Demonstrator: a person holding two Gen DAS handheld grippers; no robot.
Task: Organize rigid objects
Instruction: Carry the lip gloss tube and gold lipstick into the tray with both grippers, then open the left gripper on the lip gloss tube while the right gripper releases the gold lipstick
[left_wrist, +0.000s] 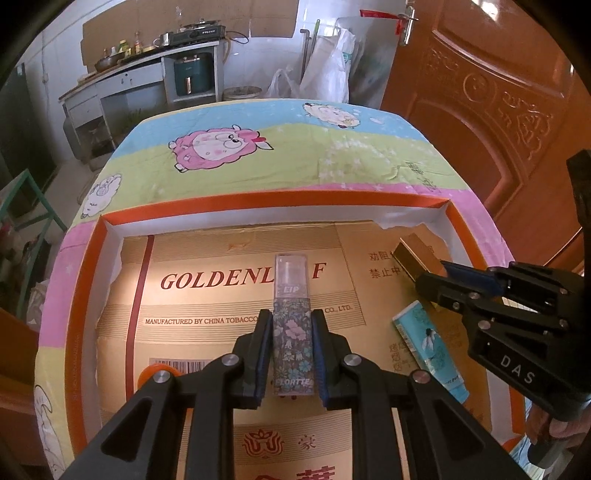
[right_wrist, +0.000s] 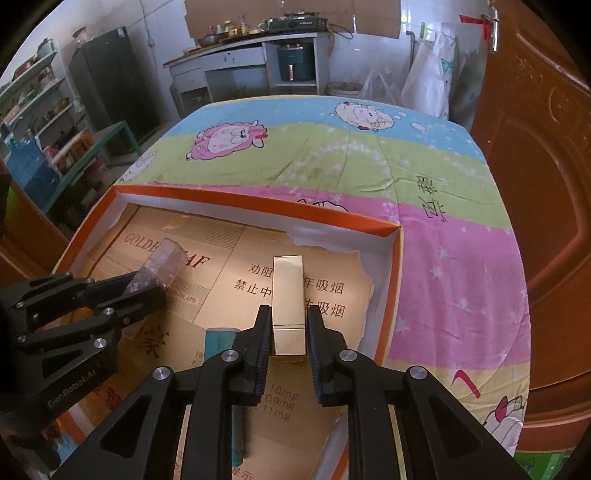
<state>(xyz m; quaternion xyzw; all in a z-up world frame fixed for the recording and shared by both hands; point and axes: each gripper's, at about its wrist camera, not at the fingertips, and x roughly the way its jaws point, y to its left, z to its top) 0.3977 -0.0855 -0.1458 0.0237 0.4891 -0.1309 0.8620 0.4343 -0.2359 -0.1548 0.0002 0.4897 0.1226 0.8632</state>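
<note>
**Two slim cosmetics, each pinched low on its body**

Over the orange-rimmed tray (left_wrist: 88, 280), which sits on a table under a cartoon-sheep cloth (right_wrist: 369, 162), both tools hold something. The left gripper (left_wrist: 291, 354) is clamped on the floral FLORTTE tube (left_wrist: 291, 321), pads on the patterned lower body, clear cap pointing away. The right gripper (right_wrist: 289, 343) pinches the gold rectangular case (right_wrist: 288, 295) across its flat sides near the seam. A teal tube (left_wrist: 428, 350) lies loose on the cardboard liner of the tray, between the two.

Both held pieces look light, stiff and hard-shelled. The gold case looks polished and probably slippery, so its broad flat faces are the sensible place to grip (the narrow edges would likely twist). The floral tube's clear cap may pull off, so holding the body below it seems safer. Neither should need much squeeze.
</note>
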